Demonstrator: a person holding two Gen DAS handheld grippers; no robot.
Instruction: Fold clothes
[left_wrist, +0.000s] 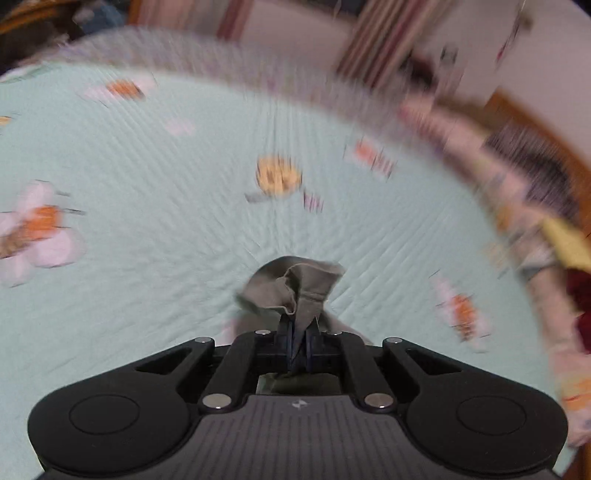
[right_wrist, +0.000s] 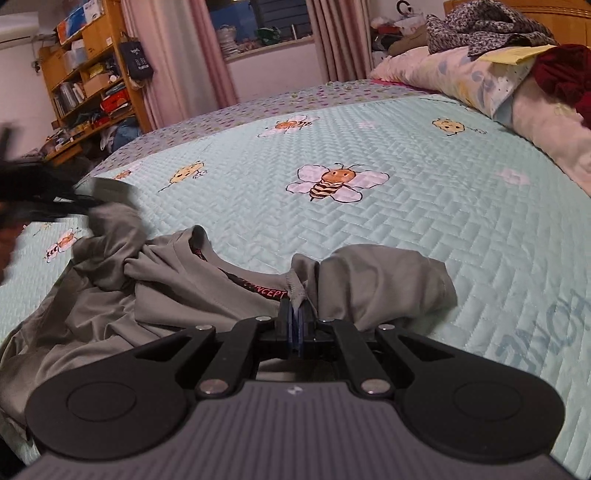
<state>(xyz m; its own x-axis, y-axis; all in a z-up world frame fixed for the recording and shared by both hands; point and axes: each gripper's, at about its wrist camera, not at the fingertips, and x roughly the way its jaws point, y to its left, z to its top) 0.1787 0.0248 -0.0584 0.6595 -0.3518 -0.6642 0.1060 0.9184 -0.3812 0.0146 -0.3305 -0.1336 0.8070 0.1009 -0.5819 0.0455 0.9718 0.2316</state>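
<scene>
A grey T-shirt lies crumpled on the pale green quilted bedspread, its neckline with red lettering facing me. My right gripper is shut on the shirt's collar edge beside a bunched sleeve. In the left wrist view my left gripper is shut on a bunched fold of the same grey T-shirt, lifted off the bedspread; that view is motion-blurred. The left gripper shows as a dark blur at the far left of the right wrist view, at the shirt's other end.
Pillows with a heap of patterned and dark red clothes lie along the bed's right side. Beyond the far edge stand a wooden shelf unit, pink curtains and a window.
</scene>
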